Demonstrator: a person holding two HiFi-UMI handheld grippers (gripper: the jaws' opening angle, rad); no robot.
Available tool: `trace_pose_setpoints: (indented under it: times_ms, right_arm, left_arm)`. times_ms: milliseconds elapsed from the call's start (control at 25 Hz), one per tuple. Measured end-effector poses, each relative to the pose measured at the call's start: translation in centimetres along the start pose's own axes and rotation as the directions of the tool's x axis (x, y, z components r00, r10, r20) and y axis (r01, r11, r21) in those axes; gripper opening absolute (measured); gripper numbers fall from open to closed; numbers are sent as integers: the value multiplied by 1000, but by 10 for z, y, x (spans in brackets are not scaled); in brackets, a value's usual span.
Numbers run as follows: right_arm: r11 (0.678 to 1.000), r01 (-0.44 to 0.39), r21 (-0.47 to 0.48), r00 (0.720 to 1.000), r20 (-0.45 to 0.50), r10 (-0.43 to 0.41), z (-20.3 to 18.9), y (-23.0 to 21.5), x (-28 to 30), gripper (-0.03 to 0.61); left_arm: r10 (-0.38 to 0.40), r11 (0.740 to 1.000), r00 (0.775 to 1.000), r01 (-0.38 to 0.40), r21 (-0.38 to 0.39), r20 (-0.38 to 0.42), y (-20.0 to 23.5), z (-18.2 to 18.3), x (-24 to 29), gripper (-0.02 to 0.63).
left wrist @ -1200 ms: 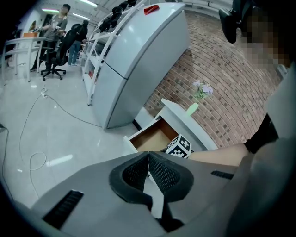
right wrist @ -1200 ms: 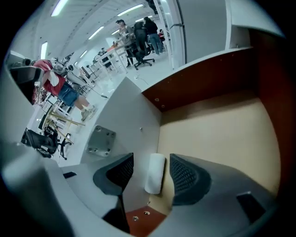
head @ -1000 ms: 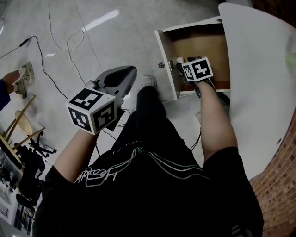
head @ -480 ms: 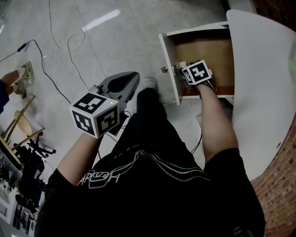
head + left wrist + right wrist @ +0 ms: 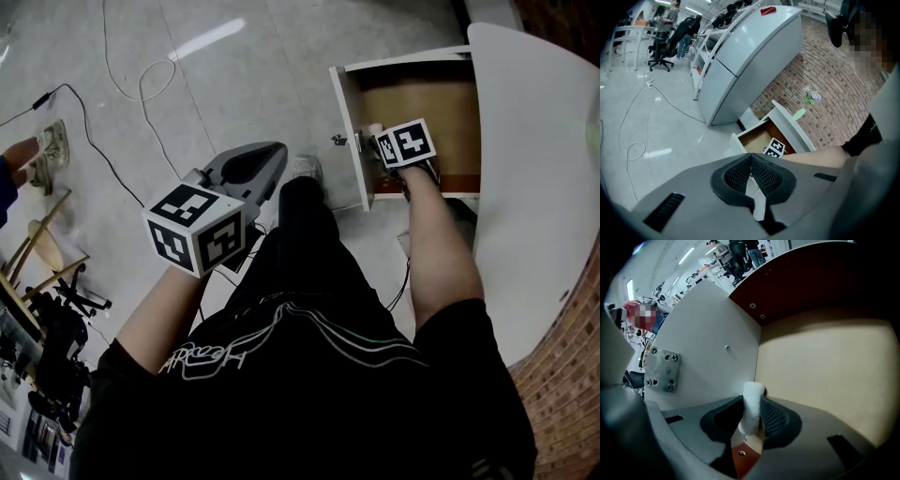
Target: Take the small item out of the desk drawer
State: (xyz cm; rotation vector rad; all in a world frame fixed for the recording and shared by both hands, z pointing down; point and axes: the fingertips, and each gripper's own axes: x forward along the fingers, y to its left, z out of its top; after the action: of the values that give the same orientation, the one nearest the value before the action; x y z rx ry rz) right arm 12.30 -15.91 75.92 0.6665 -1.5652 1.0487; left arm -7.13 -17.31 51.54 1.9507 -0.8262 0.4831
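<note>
Small item: white, roll-shaped, upright between the jaws of your R gripper. The jaws are closing on it at abt half width, and both pads look to touch it, near their tips only. Item is inside the drawer, at its front, just beside the drawer's front panel, and is not yet lifted clear. L gripper: jaws together, nothing in them, held well apart from the drawer on its front side. Desk top overhangs the drawer's rear; the front part lies open from above.

Risks, as judged:
- (a) Tip-only hold on a soft-looking roll; it may pivot or slip out if you pull up fast.
- (b) One jaw is close to the front panel; a tilt that way may snag it & knock the item loose.
- (c) Squeezing harder may just crush the item.
</note>
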Motion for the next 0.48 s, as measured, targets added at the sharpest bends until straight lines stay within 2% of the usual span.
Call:
trace_pose_setpoints:
  times_ms: [480]
  right_arm:
    - [996,92,-17,979,186,-88,23,16,-63,127]
  left_arm:
    - [-12,1000,999,11,18,34,-20,-5,-24,20]
